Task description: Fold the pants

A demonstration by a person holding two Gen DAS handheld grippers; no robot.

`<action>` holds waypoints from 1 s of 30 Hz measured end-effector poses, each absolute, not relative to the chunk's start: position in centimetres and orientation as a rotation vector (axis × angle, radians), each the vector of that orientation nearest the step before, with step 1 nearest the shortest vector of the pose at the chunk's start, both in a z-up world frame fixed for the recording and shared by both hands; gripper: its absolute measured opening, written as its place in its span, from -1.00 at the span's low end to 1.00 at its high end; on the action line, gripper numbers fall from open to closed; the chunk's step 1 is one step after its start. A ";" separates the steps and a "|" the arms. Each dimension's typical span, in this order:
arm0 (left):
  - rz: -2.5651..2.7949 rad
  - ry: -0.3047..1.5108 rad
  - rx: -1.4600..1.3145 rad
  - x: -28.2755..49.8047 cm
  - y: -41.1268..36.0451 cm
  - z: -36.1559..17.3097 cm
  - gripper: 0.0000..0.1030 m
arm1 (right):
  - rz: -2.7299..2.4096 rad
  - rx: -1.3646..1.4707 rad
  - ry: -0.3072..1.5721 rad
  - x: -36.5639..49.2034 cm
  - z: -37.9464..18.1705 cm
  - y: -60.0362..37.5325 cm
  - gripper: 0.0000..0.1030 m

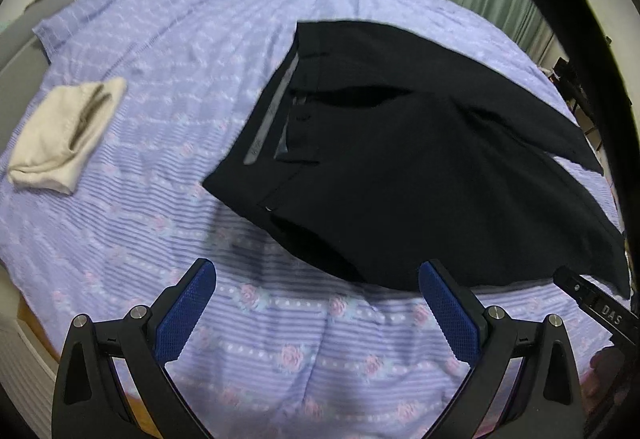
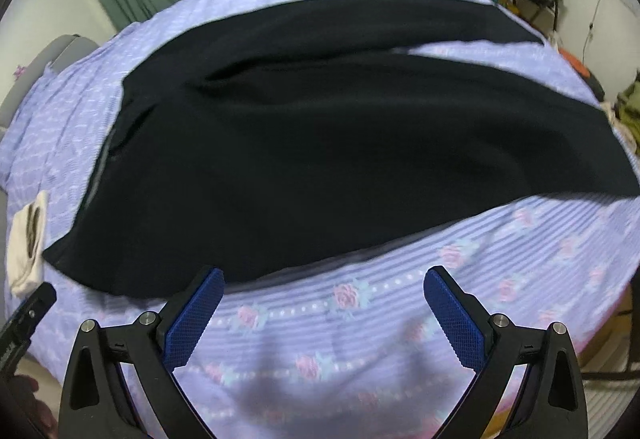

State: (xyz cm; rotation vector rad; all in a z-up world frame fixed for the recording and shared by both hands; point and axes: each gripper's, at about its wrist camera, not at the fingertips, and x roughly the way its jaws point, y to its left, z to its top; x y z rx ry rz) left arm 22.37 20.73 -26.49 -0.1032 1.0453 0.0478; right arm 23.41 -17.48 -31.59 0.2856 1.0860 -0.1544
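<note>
I have both claws hovering over the bed (image 1: 132, 39), and neither holds anything: the left claw (image 1: 318, 313) stands wide, blue pads apart with only the floral bedspread between them, and the right claw (image 2: 324, 315) is spread just as wide. The black pants (image 1: 400, 167) lie flat on the bedspread just ahead of both claws — from the left claw the waistband (image 1: 272, 111) sits ahead and slightly to the left, the near hem of the seat almost between its fingertips, and the legs run off to the right. From the right claw the same cloth fills the view ahead, its near edge touching the tip of the left finger (image 2: 200, 315), the two legs splayed apart to the far right. I judge the pants are spread out so the legs can be brought together, and my claws are open in readiness to pinch the near edge. A folded cream garment (image 1: 64, 135) rests well off to the left — apparently set aside.
</note>
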 end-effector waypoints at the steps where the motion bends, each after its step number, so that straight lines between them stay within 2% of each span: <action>1: 0.042 1.052 -0.113 22.9 20.8 -27.2 1.00 | -0.167 0.288 1.099 23.9 -32.5 -17.6 0.90; 9: 0.032 1.065 -0.214 26.4 21.8 -30.4 0.97 | -0.217 0.400 1.122 26.3 -36.9 -19.3 0.81; 12: 0.034 1.074 -0.228 27.7 22.0 -31.4 0.66 | -0.242 0.453 1.122 27.1 -38.0 -20.2 0.77; 14: 0.018 1.089 -0.238 28.5 22.0 -32.0 0.36 | -0.268 0.472 1.133 27.8 -38.7 -20.6 0.67; 15: 0.006 1.095 -0.246 28.7 21.9 -32.2 0.28 | -0.283 0.471 1.137 28.0 -38.8 -20.7 0.53; 17: 0.001 1.100 -0.255 28.8 21.6 -32.0 -0.17 | -0.297 0.468 1.135 28.5 -38.4 -20.8 0.20; 19: -0.006 1.084 -0.265 28.5 21.5 -31.2 -0.43 | -0.259 0.485 1.128 28.7 -37.7 -20.8 -0.57; 21: -0.012 1.066 -0.275 28.3 21.5 -30.2 -0.58 | -0.235 0.506 1.129 28.8 -36.9 -21.2 -0.73; 23: -0.011 1.041 -0.266 28.2 21.4 -28.5 -0.70 | -0.216 0.530 1.103 28.7 -35.2 -21.5 -0.78; 30: 0.017 0.963 -0.306 27.5 22.1 -22.6 -0.81 | -0.178 0.413 1.021 27.2 -26.5 -20.7 -0.80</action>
